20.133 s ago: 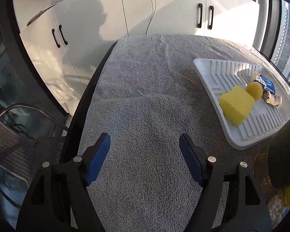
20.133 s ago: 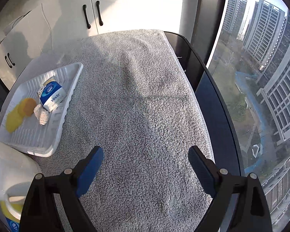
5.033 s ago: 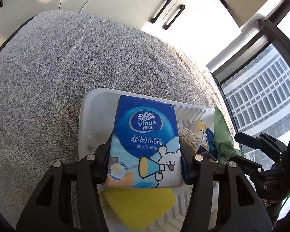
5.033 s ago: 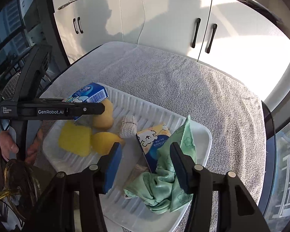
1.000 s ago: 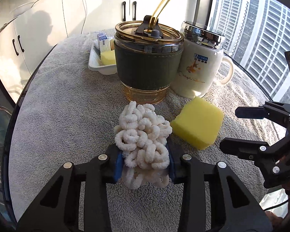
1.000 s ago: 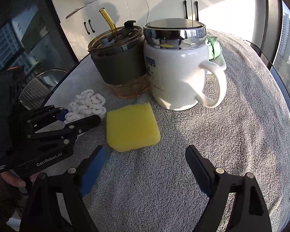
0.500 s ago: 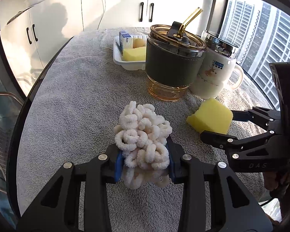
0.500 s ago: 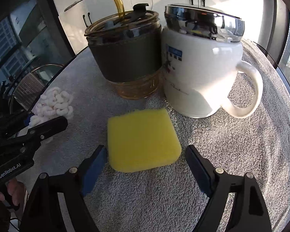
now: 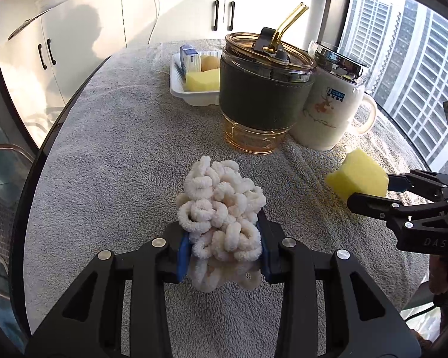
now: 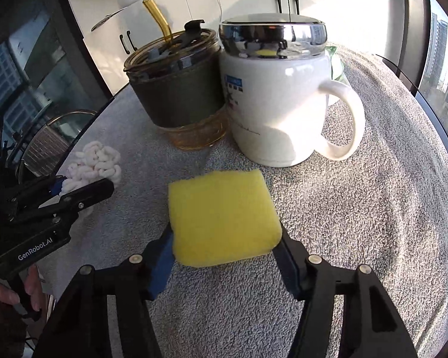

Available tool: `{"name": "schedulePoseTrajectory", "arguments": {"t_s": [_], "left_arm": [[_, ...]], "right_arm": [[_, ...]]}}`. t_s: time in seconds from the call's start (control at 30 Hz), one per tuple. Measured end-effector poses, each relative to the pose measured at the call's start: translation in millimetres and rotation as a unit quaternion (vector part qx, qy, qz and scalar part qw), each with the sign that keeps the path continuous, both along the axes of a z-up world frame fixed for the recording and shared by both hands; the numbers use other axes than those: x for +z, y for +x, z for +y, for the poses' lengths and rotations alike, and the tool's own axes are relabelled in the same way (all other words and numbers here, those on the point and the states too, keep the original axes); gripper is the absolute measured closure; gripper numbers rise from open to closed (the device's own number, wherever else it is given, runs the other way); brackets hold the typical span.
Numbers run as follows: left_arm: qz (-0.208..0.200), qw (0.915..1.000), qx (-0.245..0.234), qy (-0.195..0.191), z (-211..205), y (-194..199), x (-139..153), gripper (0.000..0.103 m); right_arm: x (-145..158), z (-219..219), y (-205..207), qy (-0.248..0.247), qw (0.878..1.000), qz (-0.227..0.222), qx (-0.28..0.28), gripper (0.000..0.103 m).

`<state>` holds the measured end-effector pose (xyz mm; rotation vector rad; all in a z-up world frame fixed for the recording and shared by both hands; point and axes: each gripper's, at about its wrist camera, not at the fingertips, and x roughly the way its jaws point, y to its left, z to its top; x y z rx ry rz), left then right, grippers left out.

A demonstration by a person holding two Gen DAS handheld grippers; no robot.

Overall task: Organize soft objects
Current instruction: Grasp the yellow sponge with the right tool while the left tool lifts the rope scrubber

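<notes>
1. On the tabletop (image 9: 110,161), under a grey towel that covers it, the left tool (image 9: 224,246) holds a bundle of white fluffy loops (image 9: 221,208) tight between its blue pads, at the near edge.
2. Part of the bundle bulges up above the fingers and part hangs below them; whether it touches the towel I cannot tell.
3. Toward the right edge, the right tool (image 10: 225,244) has a yellow sponge (image 10: 222,217) between its fingers. Its jaws have just been closing, and both pads now meet the sponge's sides.
4. From the left wrist view the sponge looks tilted, one corner low by the towel.
5. Behind the sponge and touching each other stand a dark-sleeved amber tumbler (image 9: 262,95) with a straw and a white mug (image 9: 331,101) with a shiny lid, handle toward the right edge.
6. Farther back, nearer the far edge, a white tray (image 9: 194,97) holds another yellow sponge (image 9: 201,80), a round yellow-orange piece (image 9: 209,62) and a blue-and-white tissue pack (image 9: 189,56) standing on end.
7. A bit of green cloth (image 10: 336,62) peeks out behind the mug in the right wrist view.
8. A person's hand (image 10: 6,286) grips the left tool's handle at the near left.
</notes>
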<state>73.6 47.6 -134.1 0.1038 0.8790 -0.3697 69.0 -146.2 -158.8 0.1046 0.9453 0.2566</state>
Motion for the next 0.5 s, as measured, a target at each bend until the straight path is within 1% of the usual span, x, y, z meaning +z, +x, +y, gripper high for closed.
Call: {"name": "schedulePoseTrajectory", "arguments": {"t_s": [0.23,0.33,0.43,0.5], "left_arm": [[-0.001,0.9999,0.014,0.007,11.3,8.9,1.3,0.069],[0.002,0.9997,0.021,0.008,16.8,15.5,1.5,0.069],[-0.003,0.9993,0.030,0.021,23.3,25.3,3.0,0.069],[-0.009,0.9988,0.036,0.032,29.0,32.8,3.4,0.069]], "right_arm": [[15.4,-46.2,-15.5,-0.033,0.998,-0.016,-0.053,0.040],[19.7,-69.8,-12.4,-0.043,0.996,-0.015,-0.077,0.040],[20.5,-95.5,-4.0,-0.044,0.994,-0.007,-0.096,0.040],[18.5,-103.6,3.9,-0.056,0.992,-0.005,-0.110,0.040]]}}
